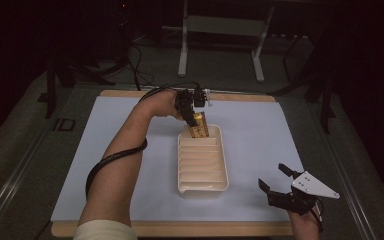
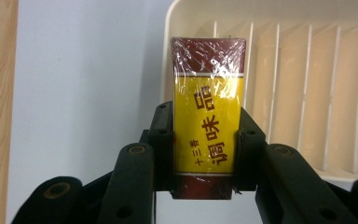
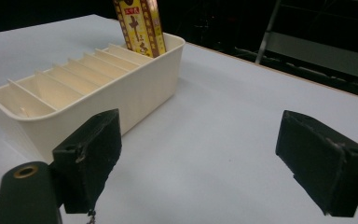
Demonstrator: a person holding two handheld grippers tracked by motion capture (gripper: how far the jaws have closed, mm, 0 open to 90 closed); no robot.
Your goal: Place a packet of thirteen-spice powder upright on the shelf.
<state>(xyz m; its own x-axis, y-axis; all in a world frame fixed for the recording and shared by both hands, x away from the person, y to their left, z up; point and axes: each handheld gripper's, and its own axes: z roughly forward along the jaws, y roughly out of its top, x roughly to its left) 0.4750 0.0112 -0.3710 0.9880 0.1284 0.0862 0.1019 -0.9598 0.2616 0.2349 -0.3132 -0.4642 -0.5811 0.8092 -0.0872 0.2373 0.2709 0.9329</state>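
A cream divided tray (image 1: 223, 165) lies lengthwise in the middle of the white sheet. My left gripper (image 1: 189, 111) is shut on a yellow and dark red seasoning box (image 1: 199, 126) wrapped in clear film, standing it in the tray's farthest slot. In the left gripper view the box (image 2: 208, 116) sits between both pads (image 2: 164, 140), its far end over the tray (image 2: 307, 93). My right gripper (image 1: 276, 179) rests open near the table's front right, nothing between its fingers. From the right gripper view the box (image 3: 140, 28) stands upright at the tray's (image 3: 121, 98) far end.
The white sheet (image 1: 270, 130) covers a wooden board (image 1: 180, 229) on a grey table. Several tray slots nearer me hold nothing. Metal stand legs (image 1: 182, 45) and cables lie on the dark floor beyond the table.
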